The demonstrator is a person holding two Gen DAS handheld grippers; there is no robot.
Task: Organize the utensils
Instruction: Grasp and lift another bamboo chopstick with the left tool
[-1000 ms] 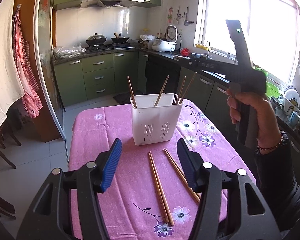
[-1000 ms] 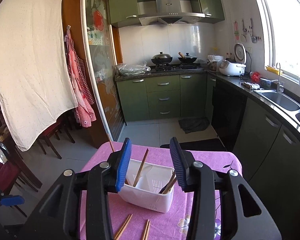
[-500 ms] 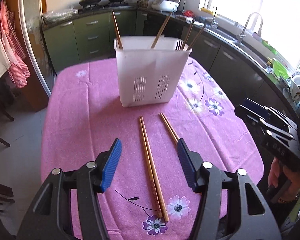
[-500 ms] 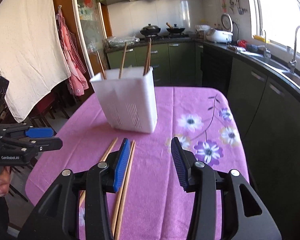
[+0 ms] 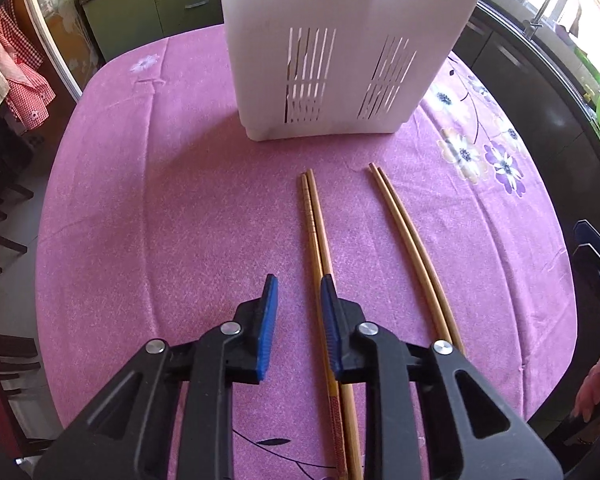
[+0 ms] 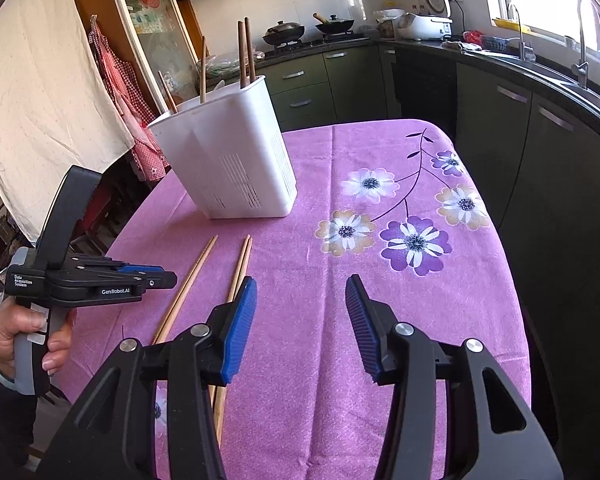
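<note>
A white slotted utensil holder (image 5: 340, 48) stands on the pink flowered tablecloth (image 5: 140, 200); in the right wrist view the holder (image 6: 228, 160) has several chopsticks standing in it. Two pairs of wooden chopsticks lie in front of it: the left pair (image 5: 315, 224) and the right pair (image 5: 408, 240). My left gripper (image 5: 298, 292) is low over the cloth, jaws narrowed but open, its right finger over the left pair. My right gripper (image 6: 300, 300) is open and empty above the cloth, right of the chopsticks (image 6: 240, 264). The left gripper also shows in the right wrist view (image 6: 156, 278).
Green kitchen cabinets (image 6: 328, 76), a stove with pans and a sink counter (image 6: 540, 68) stand beyond the table. A white cloth and a red checked apron (image 6: 116, 80) hang at the left. The table's edges drop off on both sides.
My left gripper has dropped toward the cloth, moved up to the left chopstick pair and narrowed its jaws. My right gripper has shifted slightly right and stays open.
</note>
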